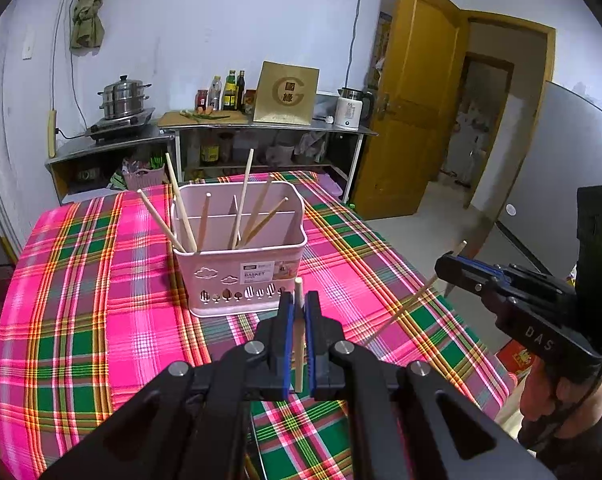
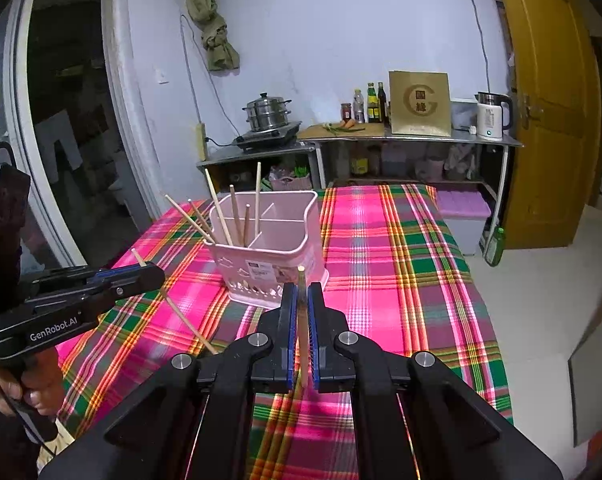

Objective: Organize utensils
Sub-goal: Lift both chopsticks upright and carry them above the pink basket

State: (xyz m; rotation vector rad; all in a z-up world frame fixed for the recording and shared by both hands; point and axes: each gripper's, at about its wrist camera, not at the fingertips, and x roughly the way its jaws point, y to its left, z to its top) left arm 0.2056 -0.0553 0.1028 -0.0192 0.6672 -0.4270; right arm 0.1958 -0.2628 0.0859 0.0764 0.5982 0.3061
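basket (image 1: 237, 276) blocks centre, cloth (image 1: 81, 320) sides open

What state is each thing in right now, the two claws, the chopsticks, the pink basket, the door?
Left claw: shut on a chopstick.
Right claw: shut on another chopstick.
Pink basket: upright on the plaid tablecloth, several chopsticks leaning inside.
Yellow door: open.
Steamer pot: lid on.

Each of the 2 cameras looks forward and downward along its own gripper's fingers; both share the pink basket (image 1: 239, 248) ahead, near, on the plaid table (image 1: 81, 300).
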